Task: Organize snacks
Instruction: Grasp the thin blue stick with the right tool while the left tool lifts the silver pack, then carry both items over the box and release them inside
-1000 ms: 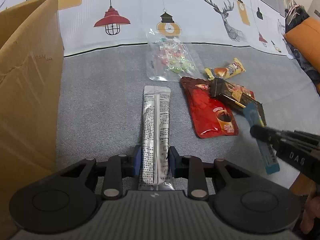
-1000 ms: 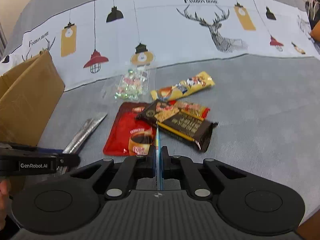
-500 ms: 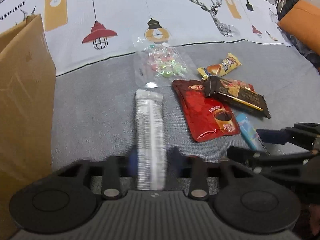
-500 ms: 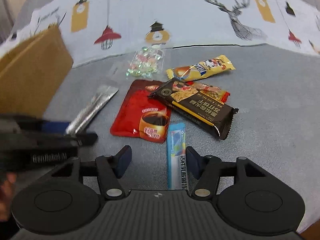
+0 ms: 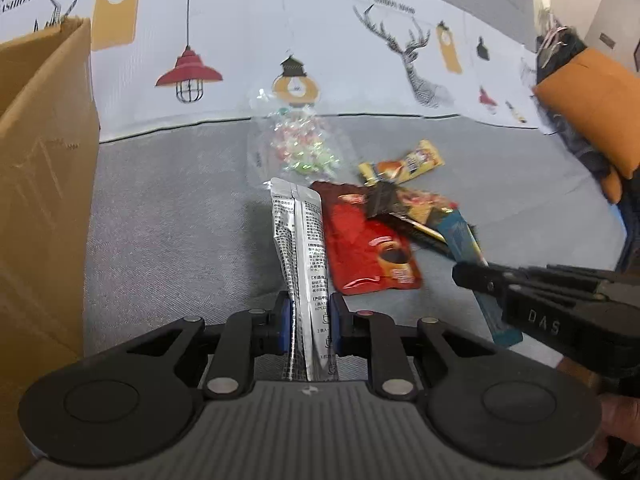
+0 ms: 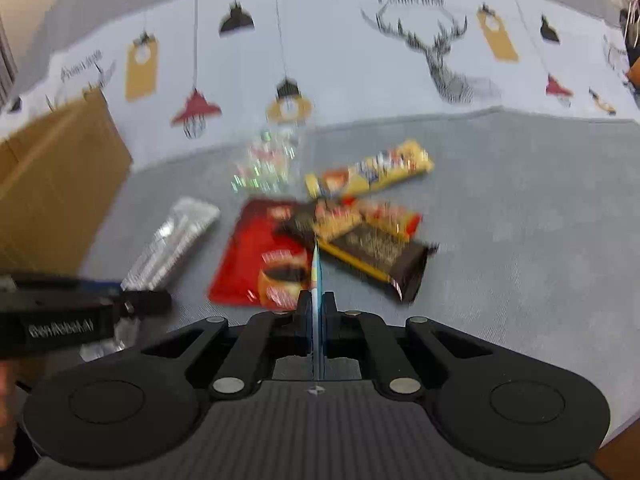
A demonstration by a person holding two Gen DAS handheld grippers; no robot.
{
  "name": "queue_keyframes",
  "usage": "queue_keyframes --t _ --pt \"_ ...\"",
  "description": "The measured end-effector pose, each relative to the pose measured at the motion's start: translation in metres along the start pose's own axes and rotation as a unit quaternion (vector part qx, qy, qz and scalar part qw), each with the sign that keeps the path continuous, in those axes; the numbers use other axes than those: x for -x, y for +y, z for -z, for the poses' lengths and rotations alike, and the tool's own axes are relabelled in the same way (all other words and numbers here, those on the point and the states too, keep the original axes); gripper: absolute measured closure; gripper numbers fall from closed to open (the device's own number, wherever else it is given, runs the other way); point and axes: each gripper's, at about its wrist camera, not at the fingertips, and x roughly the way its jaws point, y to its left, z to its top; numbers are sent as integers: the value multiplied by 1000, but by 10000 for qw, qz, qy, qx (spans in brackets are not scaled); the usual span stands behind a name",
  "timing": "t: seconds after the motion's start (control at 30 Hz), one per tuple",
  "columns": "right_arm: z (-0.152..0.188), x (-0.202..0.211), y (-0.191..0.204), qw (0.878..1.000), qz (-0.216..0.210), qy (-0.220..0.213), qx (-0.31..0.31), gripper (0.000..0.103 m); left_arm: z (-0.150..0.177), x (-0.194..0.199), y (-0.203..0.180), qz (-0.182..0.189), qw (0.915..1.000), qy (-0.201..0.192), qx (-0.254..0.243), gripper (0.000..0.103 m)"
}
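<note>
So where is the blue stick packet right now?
The blue stick packet is clamped edge-on in the right tool, just in front of the red coffee pouch and the dark chocolate bar.

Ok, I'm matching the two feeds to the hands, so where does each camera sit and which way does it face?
Left wrist: on the left gripper, facing forward over its fingers, shut on the silver sachet; the right gripper enters from the right.
Right wrist: on the right gripper, facing forward, shut on the blue stick pack; the left gripper enters from the left.
Shared: red coffee pouch, cardboard box.
</note>
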Motion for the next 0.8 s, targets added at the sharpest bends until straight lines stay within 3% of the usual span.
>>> queue_keyframes --t 0.2,0.3,0.47,0.8 --pt "7 31 14 9997 -193 -116 -128 99 -2 44 0 167 9993 -323 -12 82" --pt "8 54 34 9992 -274 -283 -30 99 -2 75 4 191 9981 -588 12 82" --pt "1 93 72 9964 -543 -543 -370 99 -3 132 21 291 9934 -1079 248 82" --pt "-45 152 171 9882 -927 -1161 360 99 -6 213 82 93 9788 -1862 853 82"
